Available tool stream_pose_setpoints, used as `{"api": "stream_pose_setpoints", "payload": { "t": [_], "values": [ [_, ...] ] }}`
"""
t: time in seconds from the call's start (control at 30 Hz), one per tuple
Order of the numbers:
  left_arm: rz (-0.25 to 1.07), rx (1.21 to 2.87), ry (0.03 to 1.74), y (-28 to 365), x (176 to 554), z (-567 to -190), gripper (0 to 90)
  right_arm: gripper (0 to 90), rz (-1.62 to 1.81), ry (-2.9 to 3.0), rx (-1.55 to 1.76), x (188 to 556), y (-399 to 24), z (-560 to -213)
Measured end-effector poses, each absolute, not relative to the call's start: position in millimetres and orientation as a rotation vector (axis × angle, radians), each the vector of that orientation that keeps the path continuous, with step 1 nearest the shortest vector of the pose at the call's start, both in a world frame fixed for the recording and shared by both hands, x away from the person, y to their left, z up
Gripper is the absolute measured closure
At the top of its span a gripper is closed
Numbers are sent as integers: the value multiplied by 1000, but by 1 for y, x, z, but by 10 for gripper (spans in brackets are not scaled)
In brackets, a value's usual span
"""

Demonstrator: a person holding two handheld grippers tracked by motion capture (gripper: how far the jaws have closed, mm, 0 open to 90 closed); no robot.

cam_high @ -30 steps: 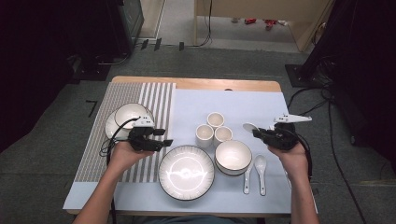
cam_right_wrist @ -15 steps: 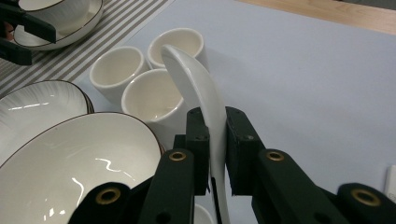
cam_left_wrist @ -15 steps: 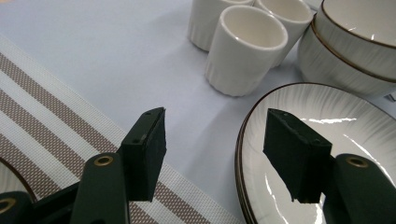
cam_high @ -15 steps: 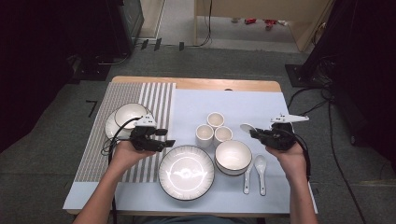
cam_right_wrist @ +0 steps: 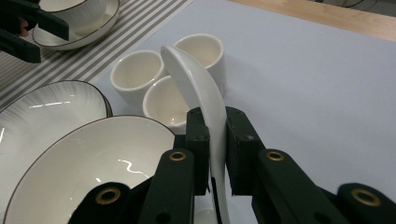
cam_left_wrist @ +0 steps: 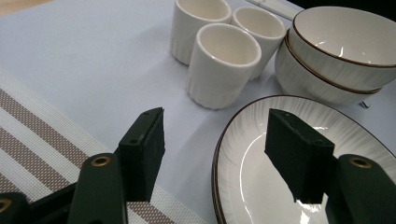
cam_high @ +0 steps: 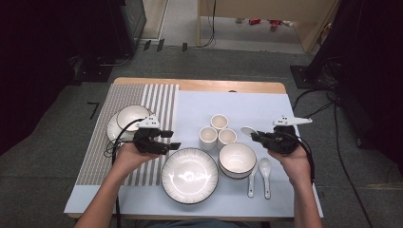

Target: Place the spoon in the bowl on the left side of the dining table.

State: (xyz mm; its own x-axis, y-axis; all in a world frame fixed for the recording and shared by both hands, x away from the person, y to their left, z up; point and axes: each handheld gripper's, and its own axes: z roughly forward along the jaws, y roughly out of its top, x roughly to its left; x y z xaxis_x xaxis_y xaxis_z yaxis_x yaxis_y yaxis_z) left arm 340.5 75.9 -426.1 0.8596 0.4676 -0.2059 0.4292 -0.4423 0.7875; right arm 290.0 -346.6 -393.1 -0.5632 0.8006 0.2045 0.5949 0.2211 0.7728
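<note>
On the far left we see a bowl [cam_high: 130,116] sitting on a saucer on the striped mat [cam_high: 102,152], its near edge partly covered by the left gripper [cam_high: 175,141] and its cable. That gripper hovers just off the rim of the big plate [cam_high: 189,175], jaws apart with nothing between them, and they have just been widening a little. In the left gripper view the plate is cut off at the bottom, and one jaw hangs over its rim.

Moving to the middle, we have three small cups [cam_high: 218,122] bunched together on the pale cloth, then two stacked bowls [cam_high: 237,157] beside the plate.

On the right, the right gripper [cam_high: 254,136] has its jaws clamped on a white spoon [cam_right_wrist: 198,86], held above the surface near the cups; its handle end is hidden behind the jaws. Two more spoons [cam_high: 265,167] lie beside the stacked bowls, one partly tucked under them.
</note>
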Motion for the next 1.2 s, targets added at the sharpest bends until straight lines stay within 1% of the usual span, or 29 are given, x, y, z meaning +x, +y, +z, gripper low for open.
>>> {"api": "stream_pose_setpoints", "payload": {
  "t": [0.43,0.7,1.2],
  "values": [
    [32,2083,631,72,339,-423,384,814,1295,2310,1273,294,-338,-390],
    [40,2094,639,72,343,-422,388,814,1298,2346,1246,300,-334,-390],
    [16,2062,613,64,350,-413,407,814,1326,2375,1209,307,-329,-382]
  ]
}}
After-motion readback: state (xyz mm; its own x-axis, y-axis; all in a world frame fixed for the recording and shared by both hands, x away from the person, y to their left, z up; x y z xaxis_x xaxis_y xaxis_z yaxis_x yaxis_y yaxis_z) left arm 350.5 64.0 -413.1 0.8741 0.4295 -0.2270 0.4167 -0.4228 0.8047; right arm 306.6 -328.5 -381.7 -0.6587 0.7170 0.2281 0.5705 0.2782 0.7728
